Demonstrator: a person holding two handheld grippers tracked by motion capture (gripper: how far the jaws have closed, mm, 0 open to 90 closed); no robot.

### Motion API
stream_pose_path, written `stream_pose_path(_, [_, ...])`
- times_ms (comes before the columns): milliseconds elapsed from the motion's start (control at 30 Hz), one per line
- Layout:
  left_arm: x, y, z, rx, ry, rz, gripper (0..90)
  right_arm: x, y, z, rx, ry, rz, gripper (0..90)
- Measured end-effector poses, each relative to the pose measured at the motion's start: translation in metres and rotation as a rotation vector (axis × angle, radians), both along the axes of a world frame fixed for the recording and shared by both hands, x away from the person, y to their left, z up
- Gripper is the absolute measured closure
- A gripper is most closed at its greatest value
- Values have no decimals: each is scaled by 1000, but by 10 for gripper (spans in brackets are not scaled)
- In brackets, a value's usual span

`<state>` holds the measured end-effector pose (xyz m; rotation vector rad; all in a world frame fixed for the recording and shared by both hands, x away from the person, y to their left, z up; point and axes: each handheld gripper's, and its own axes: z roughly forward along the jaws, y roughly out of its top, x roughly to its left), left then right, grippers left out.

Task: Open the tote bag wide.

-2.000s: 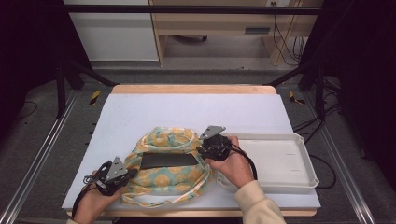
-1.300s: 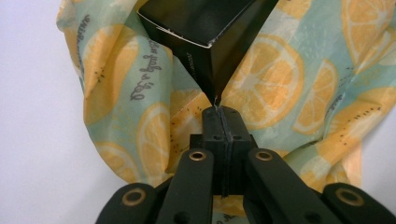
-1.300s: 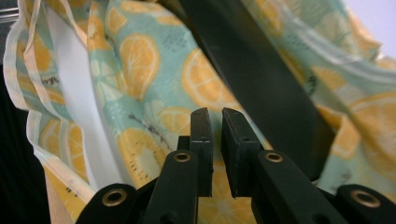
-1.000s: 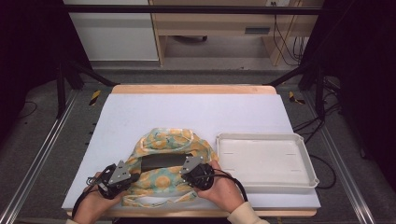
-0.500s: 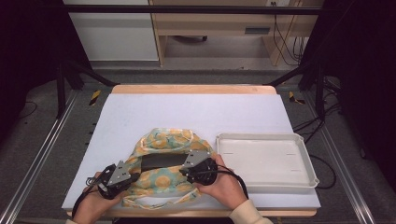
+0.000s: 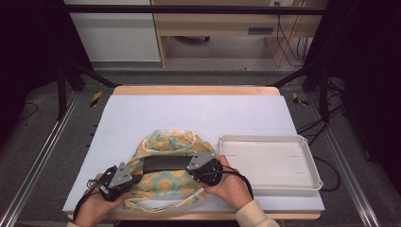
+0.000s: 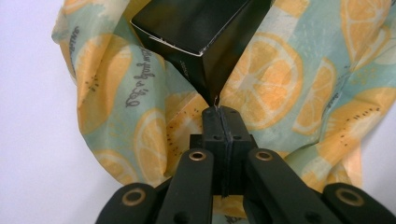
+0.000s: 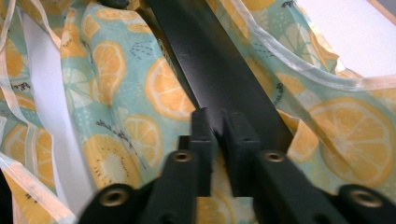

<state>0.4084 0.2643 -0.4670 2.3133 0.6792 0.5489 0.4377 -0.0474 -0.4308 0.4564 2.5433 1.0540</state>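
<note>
A long black box (image 6: 165, 163) lies across a lemon-print cloth bag (image 6: 165, 182) on the desk (image 6: 189, 113). The left gripper (image 7: 219, 112) has its fingers pressed together at one box corner (possibly pinching cloth); the right gripper (image 8: 219, 122), nearly together, has just been closing on the box's other end. Best to lift both ends level, slowly

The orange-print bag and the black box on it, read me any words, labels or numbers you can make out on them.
Bag: grey cursive lettering printed on the cloth, also seen in the right gripper view; too small and slanted to read.
Black box: a small line of pale print on its side near the corner, too blurred to read.
White tray: no text on it.
Nothing here can be quoted with confidence.
</note>
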Motion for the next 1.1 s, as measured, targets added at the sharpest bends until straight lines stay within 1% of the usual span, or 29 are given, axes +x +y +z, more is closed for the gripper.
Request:
stream_pose_path(33, [0,0,0,-2,-4,3,900,0,-1,0,-2,2,-2,900])
stream_pose_path(67, [0,0,0,-4,-5,4,900,0,-1,0,-5,4,-5,900])
stream_pose_path(100, [0,0,1,7,-5,-1,900,1,-1,0,-6,4,-2,900])
stream_pose_path(133, [-1,0,0,-6,-8,4,900,0,-1,0,-8,6,-1,900])
stream_pose_path(233, [-1,0,1,-9,-5,-4,900,-3,-2,0,-9,12,4,900])
stream_pose_path(300, [-2,0,1,-3,-2,-11,900,-6,-3,-2,-21,23,17,900])
stream_pose_path(367, [-2,0,0,-5,1,-14,900,-10,-2,-7,-44,39,26,900])
stream_pose_path(433, [-2,-1,0,0,6,-19,900,-11,0,-14,-69,56,34,900])
stream_pose_path(467, [-2,-1,-1,5,10,-18,900,-11,2,-21,-89,79,37,900])
stream_pose_path(500, [-2,-1,-1,5,10,-18,900,-11,2,-21,-89,79,37,900])
stream_pose_path(533, [-1,0,-1,5,11,-17,900,-11,3,-24,-103,81,37,900])
stream_pose_path(600, [-1,0,-2,7,14,-17,900,-11,5,-26,-111,94,45,900])
stream_pose_path(667, [0,1,-2,10,16,-16,900,-11,7,-28,-129,103,41,900])
stream_pose_path(800, [3,1,-2,20,5,-1,900,-11,8,-30,-141,111,35,900])
stream_pose_path(833, [4,1,-2,18,-3,8,900,-11,8,-30,-147,113,37,900])
stream_pose_path(867, [6,1,-2,24,-10,16,900,-11,9,-31,-148,115,34,900])
stream_pose_path(933, [10,3,-1,54,-15,24,900,-10,10,-32,-156,118,34,900])
stream_pose_path(967, [12,3,-3,27,-17,40,900,-10,12,-33,-160,119,29,900])
stream_pose_path(1000, [14,5,-2,37,-11,36,900,-10,13,-33,-160,120,33,900])
stream_pose_path(1033, [15,4,-4,11,-10,48,900,-10,14,-35,-162,120,27,900])
stream_pose_path(1067, [15,6,-3,37,-4,35,900,-10,15,-34,-171,120,21,900])
stream_pose_path(1100, [14,5,-5,18,-6,43,900,-10,15,-34,-171,120,21,900])
